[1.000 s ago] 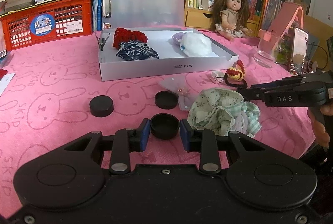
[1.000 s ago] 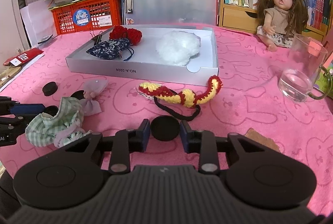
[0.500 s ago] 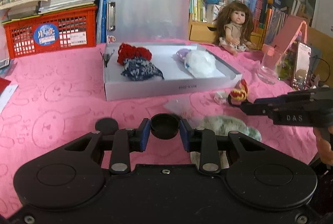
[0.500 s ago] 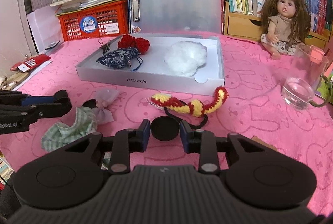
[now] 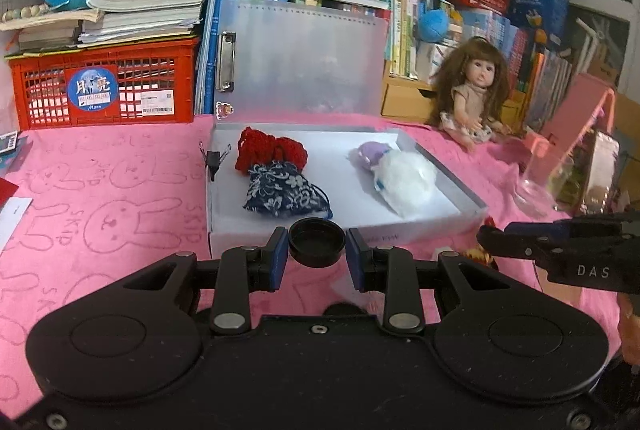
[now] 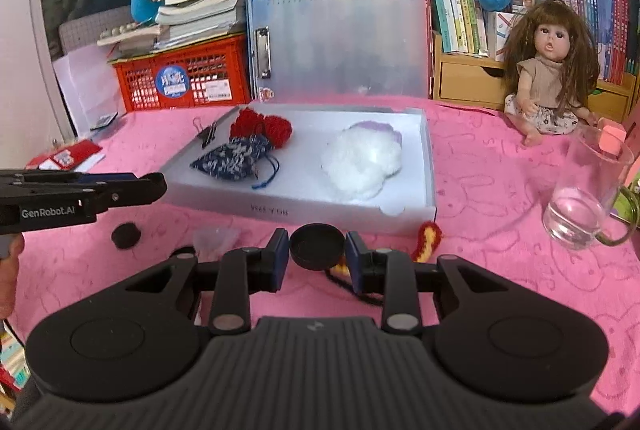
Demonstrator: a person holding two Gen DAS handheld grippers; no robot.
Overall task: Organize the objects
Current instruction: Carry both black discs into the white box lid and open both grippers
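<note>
My left gripper [image 5: 317, 257] is shut on a black round cap [image 5: 317, 239], held above the pink cloth just short of the white box [image 5: 420, 234]. My right gripper [image 6: 317, 259] is shut on a second black cap [image 6: 317, 244], also lifted in front of the box [image 6: 304, 208]. Inside the box lie a red crochet piece [image 5: 272, 152], a blue floral pouch [image 5: 282, 190] and a white fluffy ball [image 5: 404, 182]. A third black cap [image 6: 126, 235] lies on the cloth at the left. Each gripper shows side-on in the other's view.
A red-and-yellow crochet piece [image 6: 428, 240] with a black band lies by the box's near right corner. A glass mug [image 6: 588, 198] and a doll [image 6: 548, 90] stand to the right. A red crate [image 5: 108, 86], a clear clipboard [image 5: 300, 58] and books line the back.
Both grippers have risen with their caps off the cloth. The left one has also moved toward the box, and the green checked cloth has dropped out of its view.
</note>
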